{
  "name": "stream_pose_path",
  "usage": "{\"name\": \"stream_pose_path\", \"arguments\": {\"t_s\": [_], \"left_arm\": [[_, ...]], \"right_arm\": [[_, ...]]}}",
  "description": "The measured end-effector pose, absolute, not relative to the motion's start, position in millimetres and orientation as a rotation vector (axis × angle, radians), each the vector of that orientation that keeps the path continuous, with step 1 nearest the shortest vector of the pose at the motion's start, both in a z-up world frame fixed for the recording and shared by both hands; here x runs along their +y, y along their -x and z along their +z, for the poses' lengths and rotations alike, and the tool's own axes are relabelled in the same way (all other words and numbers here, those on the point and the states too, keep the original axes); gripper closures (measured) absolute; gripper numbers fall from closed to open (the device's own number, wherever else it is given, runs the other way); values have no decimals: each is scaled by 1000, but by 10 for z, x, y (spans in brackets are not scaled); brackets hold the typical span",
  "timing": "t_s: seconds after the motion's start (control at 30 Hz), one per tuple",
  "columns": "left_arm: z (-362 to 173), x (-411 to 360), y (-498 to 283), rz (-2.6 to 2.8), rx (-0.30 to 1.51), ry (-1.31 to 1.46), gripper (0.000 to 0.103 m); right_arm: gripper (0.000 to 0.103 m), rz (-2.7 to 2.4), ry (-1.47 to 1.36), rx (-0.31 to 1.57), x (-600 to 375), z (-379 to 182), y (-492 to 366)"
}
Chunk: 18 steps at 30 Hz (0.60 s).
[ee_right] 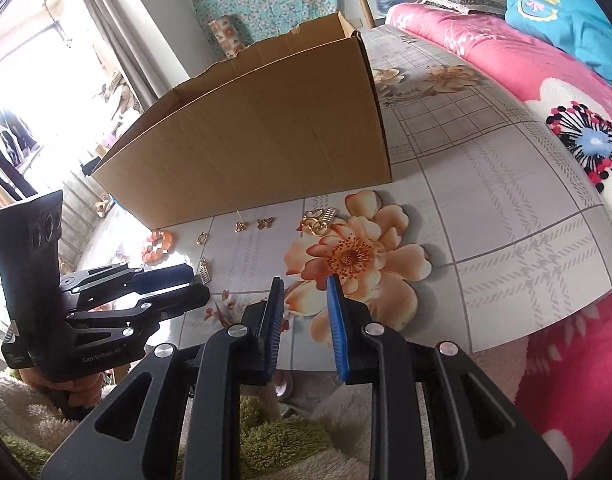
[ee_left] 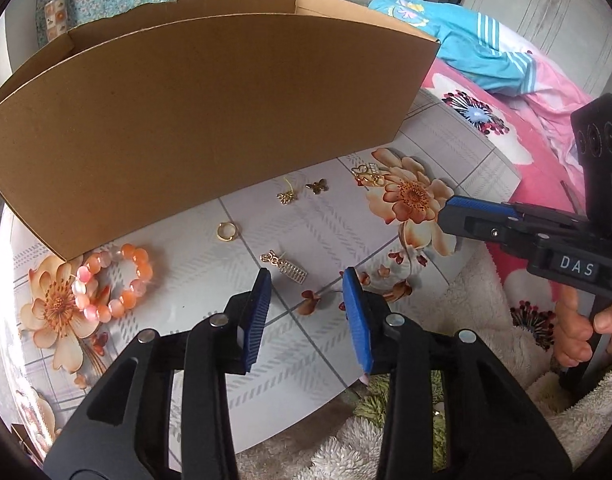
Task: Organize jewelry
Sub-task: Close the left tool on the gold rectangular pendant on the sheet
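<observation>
Bedroom, small table with a glossy grey-check, orange-flower printed top [ee_left: 314, 240], pink floral quilt [ee_right: 506, 64] behind. Nearest: left gripper [ee_left: 308, 280], blue ribbed pads parted with nothing between, hovering over the table's near edge. Right gripper [ee_right: 304, 292] also parted and empty, narrower gap, above the big printed flower. Just beyond the left pads lies a gold abacus-style drop earring [ee_left: 287, 268]. Then a plain gold ring [ee_left: 225, 232], and left of it an orange-pink beaded bracelet [ee_left: 114, 286] touching the box foot. Further out, a gold flower charm [ee_left: 287, 197], a dark butterfly charm [ee_left: 317, 186] and a tangled gold cluster [ee_left: 367, 175]. Farthest: tall open brown cardboard box [ee_left: 194, 120], contents hidden. Risks, as I judge: pieces are tiny and flat on slick laminate, so wide pads may skate them away or off the edge; high box wall could snag a carried piece.
</observation>
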<state>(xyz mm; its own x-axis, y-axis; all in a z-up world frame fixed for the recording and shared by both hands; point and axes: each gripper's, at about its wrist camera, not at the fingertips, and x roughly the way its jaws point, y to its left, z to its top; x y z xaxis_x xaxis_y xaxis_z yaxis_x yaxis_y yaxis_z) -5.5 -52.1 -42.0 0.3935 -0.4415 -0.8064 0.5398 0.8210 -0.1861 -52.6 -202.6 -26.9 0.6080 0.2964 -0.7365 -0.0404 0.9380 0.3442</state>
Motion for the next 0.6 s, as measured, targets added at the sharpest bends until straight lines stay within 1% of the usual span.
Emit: {"name": "stream_pose_path", "arguments": {"t_s": [0.33, 0.37, 0.5, 0.6], "left_arm": [[-433, -619, -5, -644, 940, -141, 68], [-433, -626, -8, -641, 935, -151, 72], [-429, -651, -22, -616, 930, -203, 83], [-432, -649, -27, -593, 926, -237, 93]], "right_arm": [[81, 199, -334, 888, -2089, -289, 400], [81, 199, -333, 888, -2085, -293, 398], [81, 193, -321, 887, -2066, -297, 407], [81, 189, -317, 888, -2062, -298, 399]]}}
